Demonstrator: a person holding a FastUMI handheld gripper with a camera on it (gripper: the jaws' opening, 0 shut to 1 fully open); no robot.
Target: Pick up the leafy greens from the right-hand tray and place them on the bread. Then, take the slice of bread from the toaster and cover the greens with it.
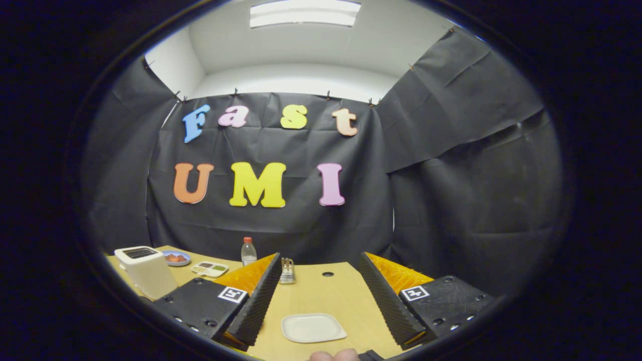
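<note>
My gripper point(320, 258) is held above a wooden table point(326, 296), open wide with nothing between its fingers. A small white square plate point(313, 327) lies on the table between the fingers, close to me, and its top looks plain white. To the left, beyond the left finger, stands a white toaster point(145, 271) with a dark slot on top; what is in the slot is too small to tell. Behind the toaster sits a pale compartment tray point(209, 269) with a bit of green point(219, 268) in one section.
A blue plate point(176, 258) with reddish pieces sits at the far left behind the toaster. A water bottle with a red cap point(248, 250) and a small metal rack point(287, 271) stand near the table's far edge. A person's fingertip point(333, 356) shows nearest me.
</note>
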